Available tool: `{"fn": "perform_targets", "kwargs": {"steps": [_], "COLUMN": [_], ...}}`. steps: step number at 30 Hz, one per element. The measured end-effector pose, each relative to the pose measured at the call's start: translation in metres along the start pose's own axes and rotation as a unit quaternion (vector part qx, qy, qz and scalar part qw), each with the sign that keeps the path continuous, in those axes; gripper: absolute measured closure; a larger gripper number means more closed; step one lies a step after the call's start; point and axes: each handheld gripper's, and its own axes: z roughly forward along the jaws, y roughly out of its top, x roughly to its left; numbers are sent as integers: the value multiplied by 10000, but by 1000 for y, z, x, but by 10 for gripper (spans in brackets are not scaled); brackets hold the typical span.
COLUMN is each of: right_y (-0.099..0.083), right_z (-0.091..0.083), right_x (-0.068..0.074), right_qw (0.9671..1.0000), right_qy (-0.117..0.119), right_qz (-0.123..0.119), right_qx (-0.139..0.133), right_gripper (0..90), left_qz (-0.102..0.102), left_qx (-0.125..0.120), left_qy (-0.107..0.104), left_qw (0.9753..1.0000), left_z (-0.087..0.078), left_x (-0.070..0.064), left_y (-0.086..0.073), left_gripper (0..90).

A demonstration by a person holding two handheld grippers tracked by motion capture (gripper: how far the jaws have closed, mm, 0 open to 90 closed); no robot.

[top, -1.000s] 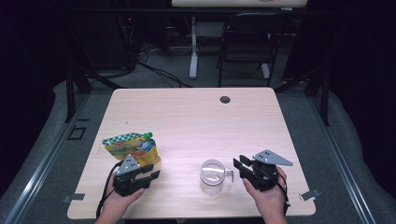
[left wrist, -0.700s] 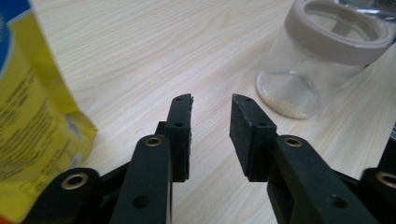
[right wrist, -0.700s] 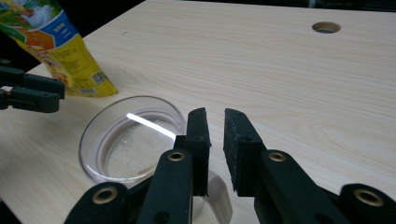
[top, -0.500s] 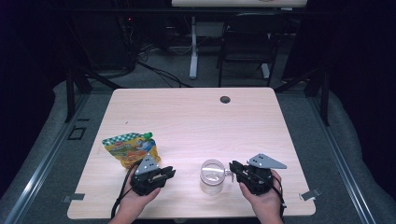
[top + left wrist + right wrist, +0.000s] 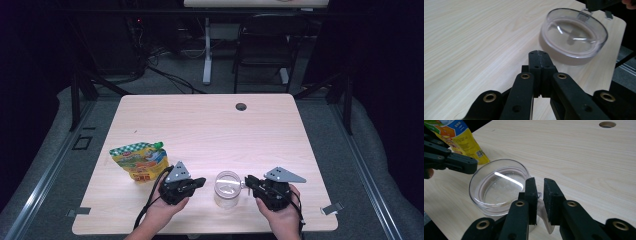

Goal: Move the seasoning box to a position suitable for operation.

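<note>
High view: the left gripper (image 5: 199, 182) has swung from beside the pouch (image 5: 139, 160) toward the clear cup (image 5: 227, 188) near the table's (image 5: 210, 125) front edge, jaws pressed together, empty; the right gripper (image 5: 247, 183), jaws narrowly parted, pinches the cup's handle, steadying it for the next step

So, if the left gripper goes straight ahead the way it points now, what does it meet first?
Most likely the clear round plastic cup: it stands just ahead of the left gripper, whose jaws are shut, with bare table between them.
</note>
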Motion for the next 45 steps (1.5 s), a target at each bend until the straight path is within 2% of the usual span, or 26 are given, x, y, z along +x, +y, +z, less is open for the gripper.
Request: {"fn": "perform_targets", "kwargs": {"steps": [9,12,18,28,39,44,45], "right_y": [-1,-2,-3,-4,-7,-7,-7], "right_z": [0,-1,-2,-2,-3,-2,-3], "right_x": [4,4,4,4,5,7,7], "right_qw": [9999,9999,9999,9999,9999,9999,9999], "right_qy": [-46,-50,-52,-62,-43,-42,-53], "right_qz": [-93,-94,-71,-69,-97,-91,-95], "right_qx": [-58,-49,-51,-103,-107,-103,-91], "right_gripper": [833,837,836,835,799,796,807], "left_qz": [174,176,257,178,215,206,216], "left_qx": [189,178,247,177,23,102,136], "left_qy": [-92,-216,-212,-275,-289,-187,-240], "left_qw": [9996,9995,9991,9993,9993,9996,9994], "left_z": [12,14,17,15,11,11,12], "left_x": [-8,-8,-11,-10,-9,-9,-9], "left_y": [-4,-3,-3,-2,4,4,2], "left_gripper": [900,900,900,900,900,900,900]}}
